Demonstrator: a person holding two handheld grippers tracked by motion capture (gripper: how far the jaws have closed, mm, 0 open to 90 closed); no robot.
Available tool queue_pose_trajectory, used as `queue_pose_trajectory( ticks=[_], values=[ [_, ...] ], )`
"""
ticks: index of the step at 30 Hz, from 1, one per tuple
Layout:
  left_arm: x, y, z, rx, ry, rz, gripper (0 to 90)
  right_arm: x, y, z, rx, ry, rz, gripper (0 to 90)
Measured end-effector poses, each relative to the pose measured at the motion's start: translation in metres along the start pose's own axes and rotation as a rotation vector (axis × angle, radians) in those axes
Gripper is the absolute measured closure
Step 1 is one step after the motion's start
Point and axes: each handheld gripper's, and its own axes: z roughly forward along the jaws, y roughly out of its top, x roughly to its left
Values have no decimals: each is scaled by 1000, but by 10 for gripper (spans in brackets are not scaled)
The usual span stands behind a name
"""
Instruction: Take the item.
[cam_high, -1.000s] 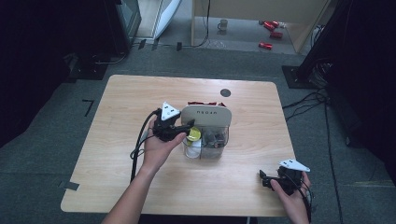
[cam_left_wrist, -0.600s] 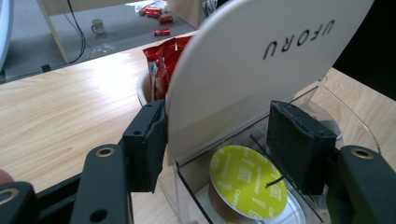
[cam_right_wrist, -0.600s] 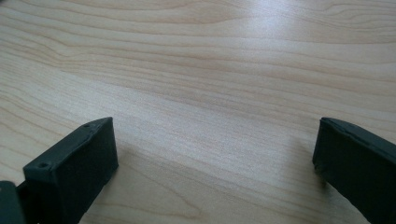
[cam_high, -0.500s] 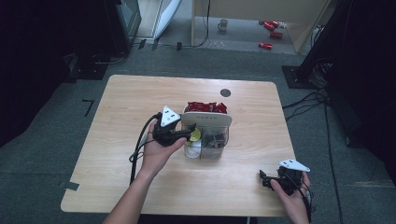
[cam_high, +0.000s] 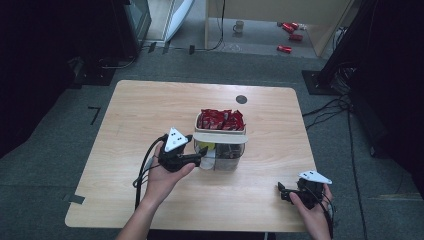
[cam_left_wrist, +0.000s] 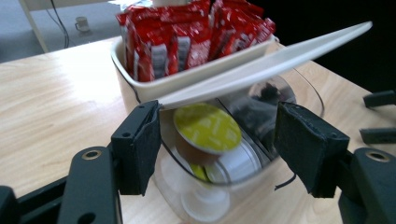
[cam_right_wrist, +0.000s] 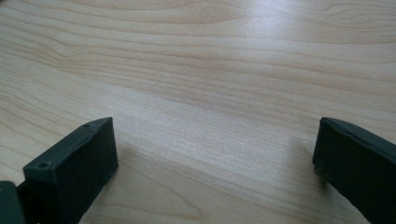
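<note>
While the left gripper (cam_high: 201, 156) sits at the near-left corner of the clear container (cam_high: 231, 161), its jaws stand open and have just been opening further; the corner's curved wall lies between the pads without either pad pressing on it. The container stands mid-table (cam_high: 150, 110), directly ahead of these jaws, its long axis running away from the person. The left hand is plainly the nearer one. The right gripper (cam_high: 284, 192) rests well apart at the near-right edge, jaws wide open over bare wood, holding nothing.

Contents: the far white compartment (cam_left_wrist: 154, 84) is packed with upright red sachets (cam_left_wrist: 187, 42). The near clear section holds coffee capsules, one with a yellow-green foil top (cam_left_wrist: 208, 128) leaning against the wall, darker ones behind a divider. A white lid (cam_left_wrist: 280, 58) lies tilted across the clear section, near edge low, partly covering it.

Judgement: any coming move turns on the lid's low edge just above the left jaws.
</note>
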Motion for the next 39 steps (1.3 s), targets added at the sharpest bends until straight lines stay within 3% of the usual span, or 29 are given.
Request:
queue_pose_trajectory(
  ticks=[3,6,12,17,25,29,34,39],
  values=[
    [0,-3,-6,4,9,18,312,0,0,0,0,0,1,0],
    [3,-4,-18,-19,9,6,309,0,0,0,0,0,0,0],
    [6,-4,-23,-35,17,-6,312,0,0,0,0,0,0,0],
    [9,-4,-10,-21,43,-29,334,0,0,0,0,0,0,0],
    [18,5,14,-15,124,-78,414,0,0,0,1,1,0,0],
    [21,10,22,-26,157,-82,455,0,0,0,0,1,-2,0],
    [24,15,28,-33,170,-88,512,0,0,0,0,0,2,0],
    [25,18,34,-38,155,-89,570,0,0,0,0,1,1,0]
  ],
)
